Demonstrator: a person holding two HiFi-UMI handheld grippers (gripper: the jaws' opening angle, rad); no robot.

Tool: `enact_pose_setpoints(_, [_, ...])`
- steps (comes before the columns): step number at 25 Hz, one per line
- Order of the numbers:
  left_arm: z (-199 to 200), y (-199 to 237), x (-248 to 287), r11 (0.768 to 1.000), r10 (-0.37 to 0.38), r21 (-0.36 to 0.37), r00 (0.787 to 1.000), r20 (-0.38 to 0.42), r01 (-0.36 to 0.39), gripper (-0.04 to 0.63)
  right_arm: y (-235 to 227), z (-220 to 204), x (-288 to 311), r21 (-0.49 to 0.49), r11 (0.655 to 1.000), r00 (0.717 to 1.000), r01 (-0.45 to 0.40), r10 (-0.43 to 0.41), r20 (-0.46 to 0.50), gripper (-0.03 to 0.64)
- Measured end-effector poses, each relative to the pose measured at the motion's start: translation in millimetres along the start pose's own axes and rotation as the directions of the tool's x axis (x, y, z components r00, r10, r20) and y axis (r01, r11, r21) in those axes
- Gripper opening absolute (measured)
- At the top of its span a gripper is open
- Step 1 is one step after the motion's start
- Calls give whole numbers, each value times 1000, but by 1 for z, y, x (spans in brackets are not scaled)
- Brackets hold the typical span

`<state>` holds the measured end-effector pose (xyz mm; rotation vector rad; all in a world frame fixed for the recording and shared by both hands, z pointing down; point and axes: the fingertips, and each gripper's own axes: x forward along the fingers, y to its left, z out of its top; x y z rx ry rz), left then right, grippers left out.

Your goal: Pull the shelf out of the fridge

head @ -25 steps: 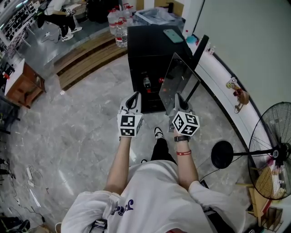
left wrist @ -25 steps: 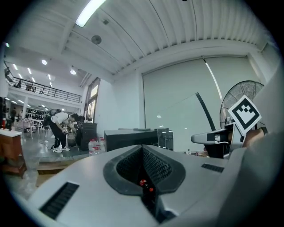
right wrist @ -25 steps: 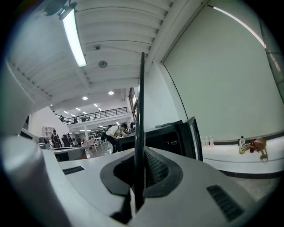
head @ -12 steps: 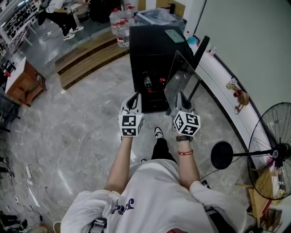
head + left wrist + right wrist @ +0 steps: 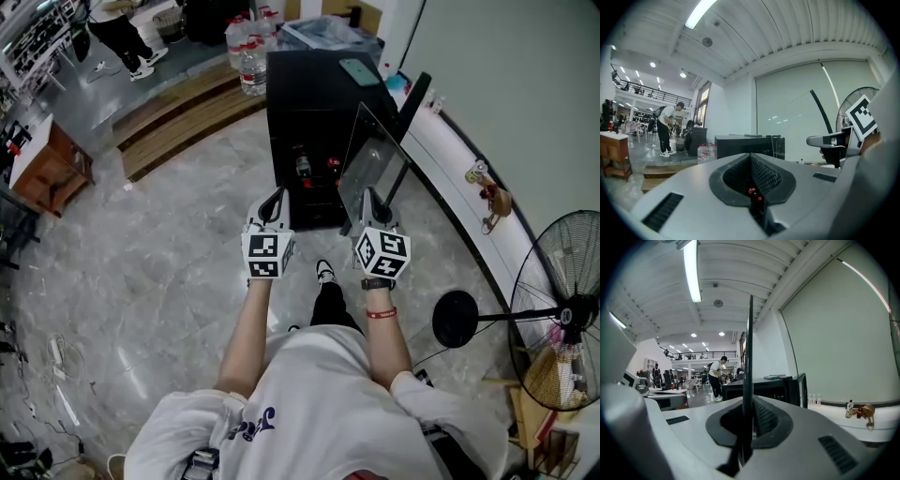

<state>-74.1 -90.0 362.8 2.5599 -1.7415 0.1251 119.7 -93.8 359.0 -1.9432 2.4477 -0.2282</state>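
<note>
While the person stands on the marble floor facing the small black fridge point(image 5: 314, 94), the head view shows the right tool point(image 5: 372, 204) clamped on the near edge of the glass shelf point(image 5: 373, 159). The shelf is tilted up on edge in the air, in front of the open fridge and clear of it. Compared with a second ago it has only lifted a shade, and both tools sit about where they were. The left tool point(image 5: 274, 204) hangs just beside the right one, touching nothing. In the left gripper view, that tool's jaws are pressed together with nothing between them, and the fridge point(image 5: 745, 146) stands well ahead. In the right gripper view, the jaws are almost together on the thin shelf point(image 5: 748, 357), seen edge-on as a dark upright line. By this showing the shelf is already out, and it most likely only needs setting down.
</note>
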Motion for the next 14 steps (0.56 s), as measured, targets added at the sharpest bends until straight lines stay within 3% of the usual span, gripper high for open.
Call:
enact_pose_setpoints(9, [-26, 3, 17, 999, -4, -39, 999, -40, 2, 18, -10, -30, 15, 50, 999, 998, 0, 3, -64, 25])
enact_pose_setpoints(14, [-52, 16, 40, 997, 14, -73, 996, -87, -20, 18, -29, -62, 44, 160, 987, 992, 16, 4, -123, 25])
